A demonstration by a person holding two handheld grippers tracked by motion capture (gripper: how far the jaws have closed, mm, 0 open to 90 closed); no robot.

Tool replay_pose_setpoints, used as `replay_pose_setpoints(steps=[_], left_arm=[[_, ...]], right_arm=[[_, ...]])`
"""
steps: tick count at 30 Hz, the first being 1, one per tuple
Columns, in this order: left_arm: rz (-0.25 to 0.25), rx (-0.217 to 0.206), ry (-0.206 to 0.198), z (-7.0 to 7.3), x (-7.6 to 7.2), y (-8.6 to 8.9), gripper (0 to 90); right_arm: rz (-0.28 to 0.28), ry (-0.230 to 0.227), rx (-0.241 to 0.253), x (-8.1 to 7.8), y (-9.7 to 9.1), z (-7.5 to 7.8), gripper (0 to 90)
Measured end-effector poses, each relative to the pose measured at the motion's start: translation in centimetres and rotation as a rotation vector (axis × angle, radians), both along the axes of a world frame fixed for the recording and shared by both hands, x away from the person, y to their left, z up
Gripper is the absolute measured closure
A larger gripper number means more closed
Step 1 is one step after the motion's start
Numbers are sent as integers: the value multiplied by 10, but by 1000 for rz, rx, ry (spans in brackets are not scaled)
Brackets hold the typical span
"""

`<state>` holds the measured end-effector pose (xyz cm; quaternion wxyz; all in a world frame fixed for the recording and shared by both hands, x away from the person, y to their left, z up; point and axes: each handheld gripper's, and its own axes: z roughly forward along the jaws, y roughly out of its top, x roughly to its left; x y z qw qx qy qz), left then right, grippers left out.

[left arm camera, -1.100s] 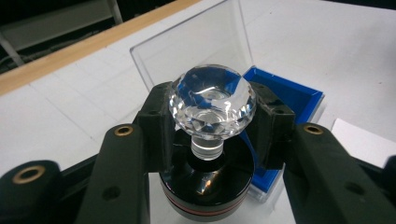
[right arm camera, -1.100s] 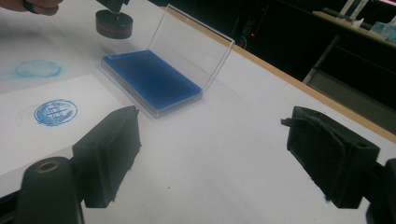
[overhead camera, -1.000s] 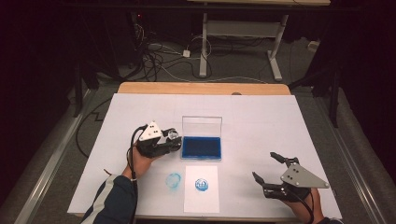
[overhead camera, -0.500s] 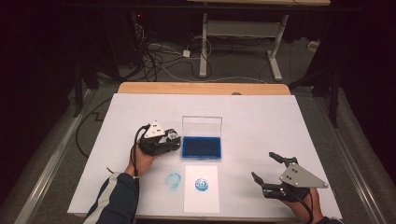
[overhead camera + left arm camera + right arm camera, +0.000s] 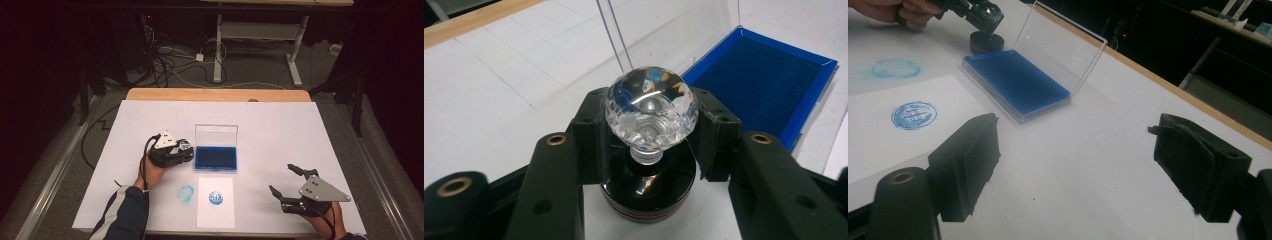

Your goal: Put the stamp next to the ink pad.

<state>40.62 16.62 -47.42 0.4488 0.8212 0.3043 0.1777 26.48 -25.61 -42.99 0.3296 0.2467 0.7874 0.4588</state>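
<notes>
My left gripper [image 5: 651, 145]: clamped on faceted clear-knobbed black round stamp [image 5: 651, 115], just beside blue ink pad.
Blue ink pad [image 5: 216, 158]: clear lid upright.
My right gripper [image 5: 1075, 165]: jaws apart, empty.

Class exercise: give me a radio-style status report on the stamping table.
Left gripper shut on stamp, beside ink pad. Right gripper open, idle. Paper already stamped. Path clear.

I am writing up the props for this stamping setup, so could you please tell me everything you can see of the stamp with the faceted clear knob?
The round stamp with a faceted clear crystal-like knob has a short clear neck and a glossy black disc base with a thin red line near its bottom edge. It stands upright on the white table cover, just beside the open blue ink pad. The left gripper is shut on the knob, its black fingers pressing both sides.
</notes>
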Motion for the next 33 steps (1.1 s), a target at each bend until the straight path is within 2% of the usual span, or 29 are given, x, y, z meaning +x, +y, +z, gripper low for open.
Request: replay_pose_setpoints(steps=[6,8,16,18,22,33], left_arm=[[4,1,0,1,-1,0,531],[9,5,-4,1,-1,0,502],[22,17,-21,5,-2,-2,497],[29,25,-19,5,-3,-2,459],[56,26,-29,8,-4,-1,439],[64,32,-66,16,-9,1,338]], right_arm=[[6,7,-2,1,2,-1,183],[7,7,-1,1,2,-1,183],[19,11,-3,0,2,-1,183],[22,13,-3,0,2,-1,183],[27,18,-2,0,3,-1,183],[40,20,-13,-1,6,-2,183]])
